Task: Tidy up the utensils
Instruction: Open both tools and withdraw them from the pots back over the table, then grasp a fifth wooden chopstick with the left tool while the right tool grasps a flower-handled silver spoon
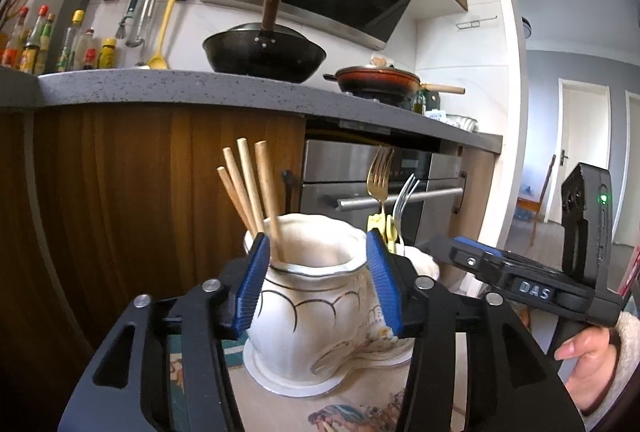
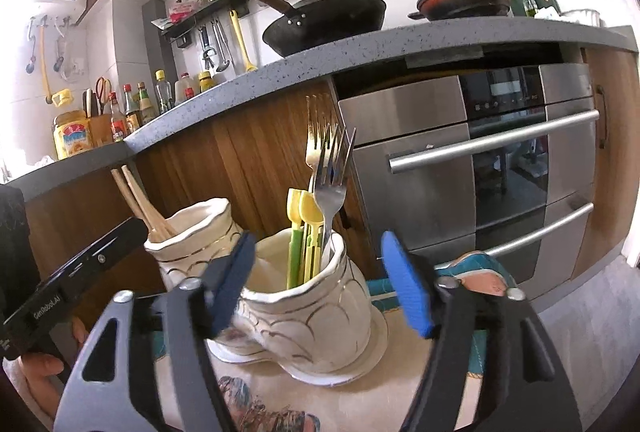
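A white ceramic holder with gold lines has two joined pots on a patterned table. In the left wrist view the near pot holds several wooden chopsticks. My left gripper is open, its blue pads flanking that pot's rim, with nothing gripped. Behind it stand a gold fork and a silver fork. In the right wrist view my right gripper is wide open in front of the other pot. That pot holds the forks and yellow and green plastic utensils.
A grey counter runs behind, with a black wok, a red pan and sauce bottles. A steel oven sits below it. A hand grips the right tool's handle.
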Available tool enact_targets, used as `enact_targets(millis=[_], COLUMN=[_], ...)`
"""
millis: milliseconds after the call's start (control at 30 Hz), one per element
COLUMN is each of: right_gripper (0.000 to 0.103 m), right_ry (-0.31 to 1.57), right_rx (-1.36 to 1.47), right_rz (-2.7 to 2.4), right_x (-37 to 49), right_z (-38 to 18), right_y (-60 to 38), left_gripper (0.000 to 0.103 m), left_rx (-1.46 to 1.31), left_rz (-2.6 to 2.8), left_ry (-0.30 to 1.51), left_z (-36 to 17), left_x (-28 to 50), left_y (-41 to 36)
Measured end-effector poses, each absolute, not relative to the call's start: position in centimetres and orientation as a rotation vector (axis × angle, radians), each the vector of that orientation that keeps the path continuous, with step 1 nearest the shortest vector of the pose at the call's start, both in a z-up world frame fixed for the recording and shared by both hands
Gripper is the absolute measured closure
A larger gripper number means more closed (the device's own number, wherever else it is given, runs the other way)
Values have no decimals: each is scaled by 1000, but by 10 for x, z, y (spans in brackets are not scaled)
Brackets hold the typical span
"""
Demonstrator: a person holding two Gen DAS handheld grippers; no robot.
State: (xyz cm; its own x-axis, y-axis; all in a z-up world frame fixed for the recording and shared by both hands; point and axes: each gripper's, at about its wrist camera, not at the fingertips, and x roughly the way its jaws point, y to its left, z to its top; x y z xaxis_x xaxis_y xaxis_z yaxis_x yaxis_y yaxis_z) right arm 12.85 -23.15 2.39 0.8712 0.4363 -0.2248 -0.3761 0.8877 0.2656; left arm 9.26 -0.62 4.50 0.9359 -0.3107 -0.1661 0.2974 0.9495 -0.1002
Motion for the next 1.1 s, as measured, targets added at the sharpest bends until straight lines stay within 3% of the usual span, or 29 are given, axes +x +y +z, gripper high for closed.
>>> enact_targets(millis=[133,200,233,267,367,800,1100], right_gripper=[15,8,7,5,5,5,9], right_ry=[289,297,302,307,325,495,639], right_rx=[217,225,224,222,203,31,-153], right_rz=[433,437,437,435,425,472,546], right_x=[113,108,104,101,91,62,51], right_z=[27,28,28,28,27,3,-23], right_y=[-236,-239,-240,-241,-242,-226,-196], left_gripper=[38,38,35,26,16,11,10], left_rx=[-73,-70,-68,-67,-68,-7,-41], left_rz=[-300,-290,-283,-274,-256,-190,-156], left_ry=[174,176,178,181,196,441,495], left_z=[46,46,45,45,43,6,-4], left_x=[80,73,71,69,60,39,24], left_y=[-5,-4,-3,-2,1,4,11])
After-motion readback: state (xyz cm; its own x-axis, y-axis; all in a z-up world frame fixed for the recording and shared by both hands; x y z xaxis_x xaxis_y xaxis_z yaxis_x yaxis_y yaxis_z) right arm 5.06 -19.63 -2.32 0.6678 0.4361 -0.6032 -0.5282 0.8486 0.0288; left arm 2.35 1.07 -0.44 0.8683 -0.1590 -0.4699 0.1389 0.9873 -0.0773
